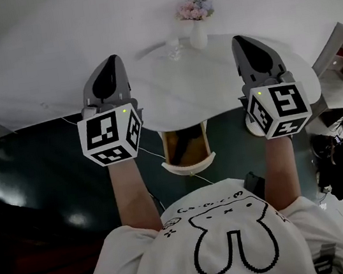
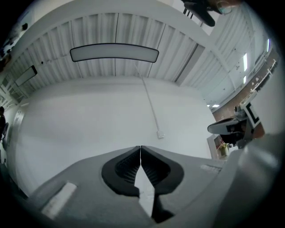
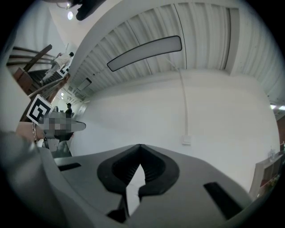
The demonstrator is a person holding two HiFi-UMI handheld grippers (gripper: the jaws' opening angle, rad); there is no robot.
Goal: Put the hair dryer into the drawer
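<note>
We see both forearms stretched forward from the person's white shirt, roughly parallel and well apart, each hand hidden behind its gripper's marker cube. The left gripper (image 1: pixel 111 60) hangs over the counter's (image 1: pixel 215 87) left edge and the right gripper (image 1: pixel 238 40) over its right part; both point away from the person and tilt a little upward, so their own views take in only the white wall and the ribbed ceiling. In each gripper view the fingers meet at their tips, closed with nothing between them.

Between the two arms, under the counter's near edge, the drawer (image 1: pixel 189 166) stands pulled out. A dark shape lies inside it on the wooden bottom, and we take it for the hair dryer (image 1: pixel 185 142). At the counter's far edge stands a white vase (image 1: pixel 198 34) of flowers.
</note>
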